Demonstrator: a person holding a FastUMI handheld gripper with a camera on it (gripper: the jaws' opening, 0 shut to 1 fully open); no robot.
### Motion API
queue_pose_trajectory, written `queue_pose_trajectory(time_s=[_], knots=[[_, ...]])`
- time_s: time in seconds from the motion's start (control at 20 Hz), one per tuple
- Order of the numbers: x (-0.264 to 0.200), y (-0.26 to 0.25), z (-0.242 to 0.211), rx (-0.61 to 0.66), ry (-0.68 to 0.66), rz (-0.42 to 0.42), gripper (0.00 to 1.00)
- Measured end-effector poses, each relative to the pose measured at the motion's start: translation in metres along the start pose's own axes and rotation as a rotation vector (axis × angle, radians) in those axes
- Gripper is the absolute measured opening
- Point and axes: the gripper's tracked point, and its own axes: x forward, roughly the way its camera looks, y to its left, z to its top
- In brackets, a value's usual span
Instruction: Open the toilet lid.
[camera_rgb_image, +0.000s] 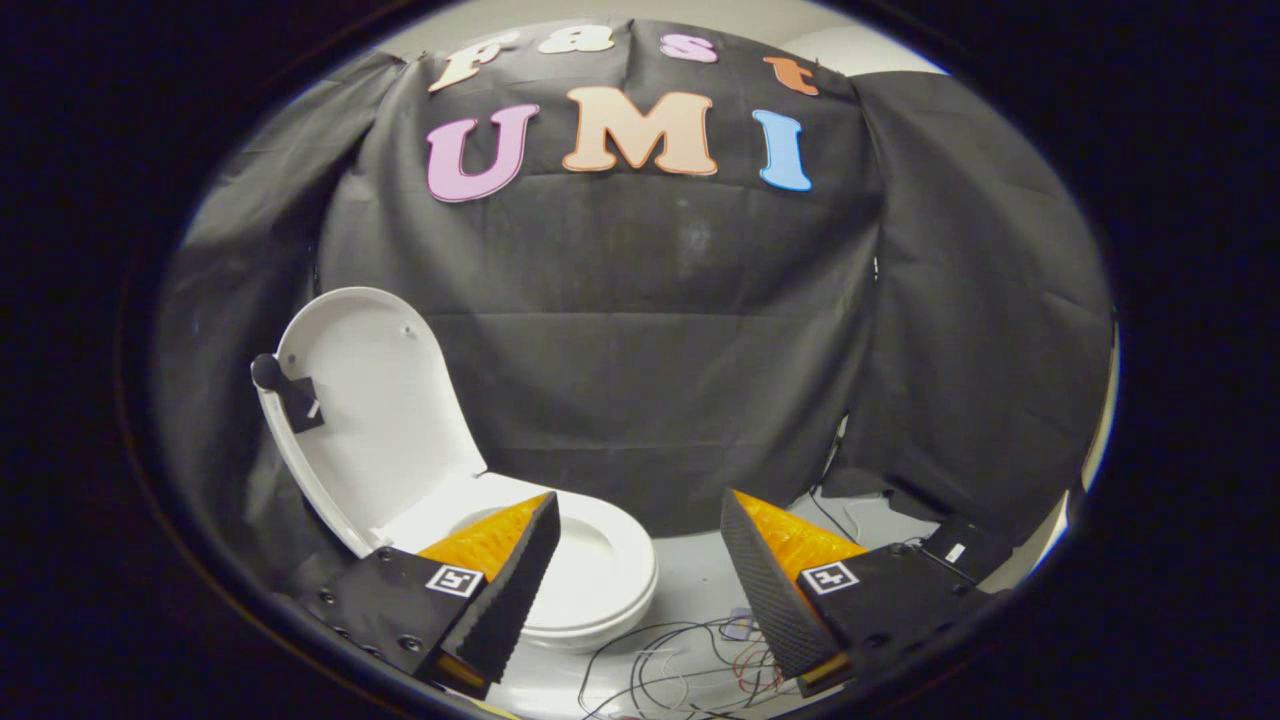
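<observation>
A white toilet (590, 570) stands on the floor just beyond my left finger. Its lid (375, 410) is raised, standing upright and leaning back toward the black cloth wall, inner side facing me. A small black knob on a black mount (285, 390) is fixed to the lid's edge. The white seat ring lies flat over the bowl. My gripper (640, 545) is open, with a wide gap between the fingers and nothing held. The left finger overlaps the near part of the seat in this view; I cannot tell if it touches.
Loose thin wires (690, 665) lie tangled on the pale floor between and below the fingers. A small black box (960, 548) sits on the floor beyond the right finger. Black cloth (650, 350) closes off the booth behind the toilet.
</observation>
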Motion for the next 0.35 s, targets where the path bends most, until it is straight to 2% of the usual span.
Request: queue_pose_trajectory(time_s=[0.15, 0.35], knots=[[0.0009, 0.0033, 0.0141, 0.067, -0.054, 0.019, 1.0], [0.006, -0.0001, 0.0063, 0.066, -0.04, 0.013, 0.99]])
